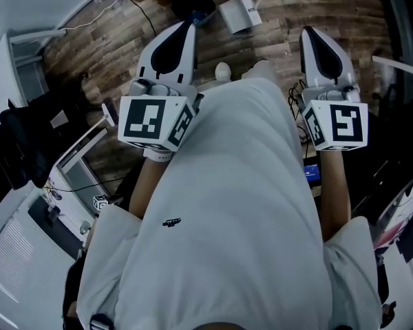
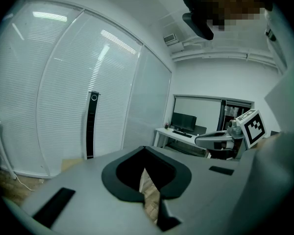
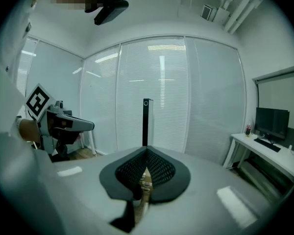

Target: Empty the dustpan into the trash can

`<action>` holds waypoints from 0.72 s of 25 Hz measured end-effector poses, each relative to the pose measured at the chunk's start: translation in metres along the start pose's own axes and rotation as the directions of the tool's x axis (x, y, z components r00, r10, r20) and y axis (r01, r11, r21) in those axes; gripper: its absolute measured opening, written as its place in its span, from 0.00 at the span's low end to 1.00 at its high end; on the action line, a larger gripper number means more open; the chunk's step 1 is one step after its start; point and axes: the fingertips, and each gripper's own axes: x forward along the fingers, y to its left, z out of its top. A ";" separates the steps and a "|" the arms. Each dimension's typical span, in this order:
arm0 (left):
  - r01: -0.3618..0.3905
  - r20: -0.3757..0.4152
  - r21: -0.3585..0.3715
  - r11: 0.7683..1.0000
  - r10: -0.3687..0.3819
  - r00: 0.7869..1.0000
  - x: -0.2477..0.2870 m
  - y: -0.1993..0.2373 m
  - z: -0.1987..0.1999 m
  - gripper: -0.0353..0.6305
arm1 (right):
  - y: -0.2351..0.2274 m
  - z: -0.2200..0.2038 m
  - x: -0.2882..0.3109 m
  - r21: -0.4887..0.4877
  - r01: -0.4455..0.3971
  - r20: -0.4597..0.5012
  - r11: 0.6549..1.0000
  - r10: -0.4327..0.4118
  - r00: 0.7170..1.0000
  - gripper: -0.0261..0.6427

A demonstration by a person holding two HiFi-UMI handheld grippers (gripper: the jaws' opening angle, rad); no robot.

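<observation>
- Left gripper (image 1: 184, 33): jaws together, nothing between them.
- Right gripper (image 1: 312, 38): jaws together, empty.
- Dustpan, trash can not clearly identifiable; any grasp needs the jaws opened.

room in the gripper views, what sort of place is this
Probably an office: a white desk carrying a monitor, full-height white blinds along the wall, and a wood-plank floor.

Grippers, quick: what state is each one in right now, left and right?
Left gripper: closed, nothing between its jaws.
Right gripper: closed, nothing between its jaws.
</observation>
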 end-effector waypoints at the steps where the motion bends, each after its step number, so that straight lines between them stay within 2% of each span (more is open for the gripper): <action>1: 0.002 -0.002 0.001 1.000 -0.002 1.000 0.001 -0.002 -0.001 0.06 | 0.001 -0.001 0.000 0.012 -0.007 -0.005 1.000 0.007 1.000 0.06; 5: 0.002 -0.002 0.015 1.000 -0.002 1.000 0.002 0.000 0.003 0.06 | 0.001 -0.007 0.002 0.078 -0.021 -0.053 0.997 0.025 0.998 0.06; 18: 0.044 -0.001 0.018 0.999 -0.044 0.999 -0.001 -0.020 0.001 0.06 | 0.000 0.003 -0.007 0.032 0.005 -0.023 0.999 -0.005 1.000 0.06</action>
